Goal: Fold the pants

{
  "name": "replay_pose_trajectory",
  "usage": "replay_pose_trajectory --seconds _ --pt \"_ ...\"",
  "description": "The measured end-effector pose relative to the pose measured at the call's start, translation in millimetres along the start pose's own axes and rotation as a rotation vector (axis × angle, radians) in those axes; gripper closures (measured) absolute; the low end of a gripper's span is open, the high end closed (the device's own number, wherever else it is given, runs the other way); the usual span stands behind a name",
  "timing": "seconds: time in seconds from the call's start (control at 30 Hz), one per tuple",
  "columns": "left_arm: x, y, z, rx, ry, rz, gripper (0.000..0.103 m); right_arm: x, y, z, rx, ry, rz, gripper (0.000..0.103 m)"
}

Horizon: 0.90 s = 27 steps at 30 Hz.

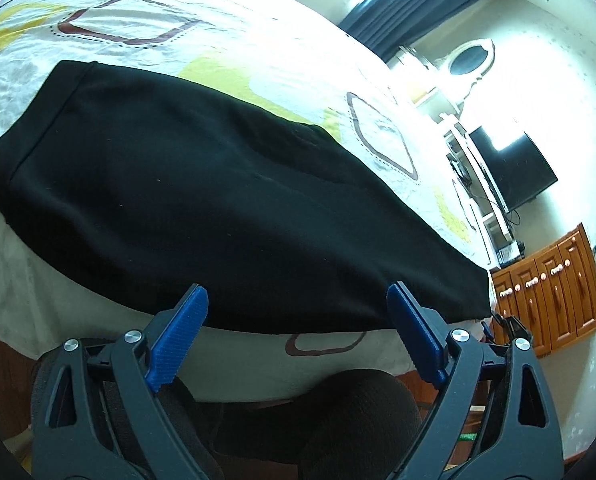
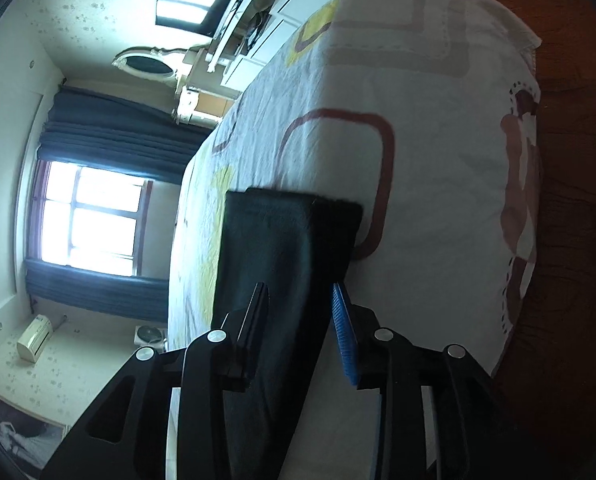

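Black pants (image 1: 217,200) lie folded in a long band on the patterned bed cover (image 1: 257,60), along the bed's near edge. My left gripper (image 1: 298,300) is open, its blue pads just short of the pants' near edge, touching nothing. In the right wrist view the camera is rolled sideways; the pants (image 2: 285,248) run away from me over the bed cover (image 2: 438,200). My right gripper (image 2: 300,292) is partly open with the pants' end between its jaws; the fingers (image 2: 344,320) do not look pressed together.
The bed's edge drops off just in front of the left gripper. A wooden cabinet (image 1: 550,292), a TV (image 1: 514,168) and white shelves stand beyond the bed. A window with dark curtains (image 2: 89,216) and wooden floor (image 2: 570,240) are in the right wrist view.
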<state>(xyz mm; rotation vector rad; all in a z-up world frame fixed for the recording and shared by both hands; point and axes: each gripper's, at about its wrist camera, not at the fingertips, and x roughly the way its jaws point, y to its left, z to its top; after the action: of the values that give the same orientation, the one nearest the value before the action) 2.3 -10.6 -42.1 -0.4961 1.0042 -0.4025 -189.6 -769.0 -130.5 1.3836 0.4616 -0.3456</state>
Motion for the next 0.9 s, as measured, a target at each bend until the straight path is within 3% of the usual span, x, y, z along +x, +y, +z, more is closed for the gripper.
replay_pose_trajectory --seconds 0.1,0.3,0.43,0.63,0.8,0.9 --pt "8.9 -1.1 -3.3 -0.018 0.032 -0.028 0.012 16.7 20.8 -38.4 -0.057 0.147 0.082 0.069" --pt "11.1 1.7 -15.8 -0.055 0.066 -0.044 0.012 64.3 51.6 -122.4 -0.176 0.410 0.129 0.059" --pt "4.0 2.0 -19.1 -0.046 0.073 -0.030 0.012 65.6 65.9 -143.6 -0.193 0.424 0.129 0.056" --pt "4.1 2.0 -17.7 -0.043 0.081 -0.014 0.012 89.7 67.4 -161.5 -0.144 0.551 0.134 0.056" --pt "6.1 -2.5 -19.6 -0.037 0.087 -0.018 0.012 98.1 60.8 -181.6 -0.165 0.535 0.146 0.056" --pt "8.1 -2.4 -20.7 -0.044 0.096 -0.017 0.012 92.7 76.4 -187.4 -0.263 0.531 0.114 0.070"
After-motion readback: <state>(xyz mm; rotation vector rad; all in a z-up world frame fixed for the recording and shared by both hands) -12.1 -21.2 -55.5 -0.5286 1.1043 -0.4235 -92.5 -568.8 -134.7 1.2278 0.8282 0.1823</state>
